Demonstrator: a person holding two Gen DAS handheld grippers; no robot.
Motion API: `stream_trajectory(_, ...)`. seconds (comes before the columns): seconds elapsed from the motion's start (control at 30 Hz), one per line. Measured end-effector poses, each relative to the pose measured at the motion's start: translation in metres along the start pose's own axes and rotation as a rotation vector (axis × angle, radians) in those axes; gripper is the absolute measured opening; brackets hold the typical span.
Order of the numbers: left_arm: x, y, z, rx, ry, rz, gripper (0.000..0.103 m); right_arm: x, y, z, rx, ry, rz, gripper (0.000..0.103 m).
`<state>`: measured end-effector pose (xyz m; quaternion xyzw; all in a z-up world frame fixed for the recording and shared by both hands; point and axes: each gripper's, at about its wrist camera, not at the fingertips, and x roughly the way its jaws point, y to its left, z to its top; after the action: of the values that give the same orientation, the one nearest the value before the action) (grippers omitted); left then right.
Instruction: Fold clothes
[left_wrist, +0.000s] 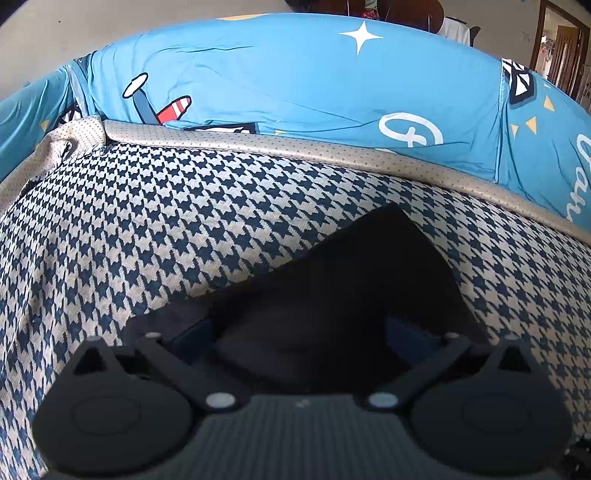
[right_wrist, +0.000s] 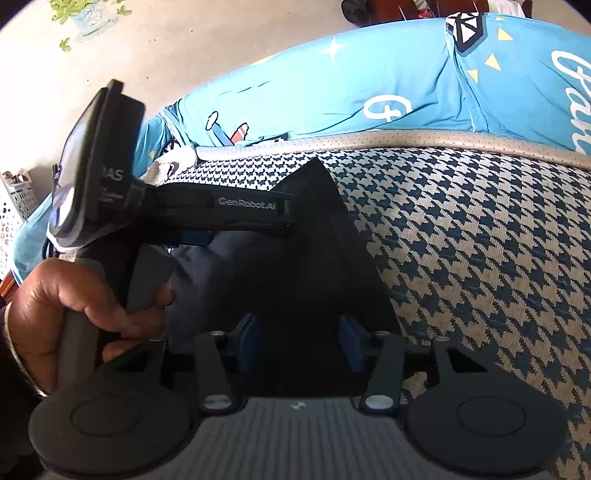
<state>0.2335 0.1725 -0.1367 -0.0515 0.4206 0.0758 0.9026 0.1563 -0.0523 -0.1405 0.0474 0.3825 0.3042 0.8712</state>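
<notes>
Two hand-held grippers over a dark folded garment on a houndstooth-covered bed.

Left wrist view: the left gripper (left_wrist: 297, 332) has its blue-padded fingers (left_wrist: 192, 332) spread wide, each clear of the dark navy folded cloth (left_wrist: 332, 280) lying between them at 6 o'clock; the blue-and-cream houndstooth cover (left_wrist: 184, 206) surrounds the cloth, and the bright blue cartoon-print sheet (left_wrist: 277, 81) arcs across 12 o'clock. Right wrist view: the right gripper (right_wrist: 298, 341) holds its blue pads (right_wrist: 246, 341) partly apart with the same cloth (right_wrist: 295, 266) between them, not visibly pinched; at 9 o'clock a person's hand (right_wrist: 74, 306) grips the other black gripper's handle (right_wrist: 110, 258), whose arm reaches over the cloth.
</notes>
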Motion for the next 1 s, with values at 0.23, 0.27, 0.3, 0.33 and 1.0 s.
stream_trajectory(0.23,-0.013,0.003,0.001,-0.04,0.001,0.001,0.102,-0.001,0.003,0.002,0.0,0.007,-0.004,0.053)
stream_trajectory(0.27,-0.017,0.004,0.0,-0.045,-0.003,0.002,0.102,-0.002,0.004,0.003,-0.003,0.009,-0.006,0.054)
stream_trajectory(0.3,-0.022,0.004,-0.001,-0.05,-0.008,0.005,0.103,-0.002,0.005,0.004,-0.006,0.011,-0.007,0.054)
stream_trajectory(0.33,-0.026,0.005,-0.002,-0.054,-0.012,0.01,0.103,-0.003,0.006,0.005,-0.008,0.012,-0.009,0.054)
stream_trajectory(1.0,-0.099,-0.002,-0.043,-0.111,-0.035,0.09,0.103,-0.065,0.024,0.012,-0.111,0.052,-0.126,0.074)
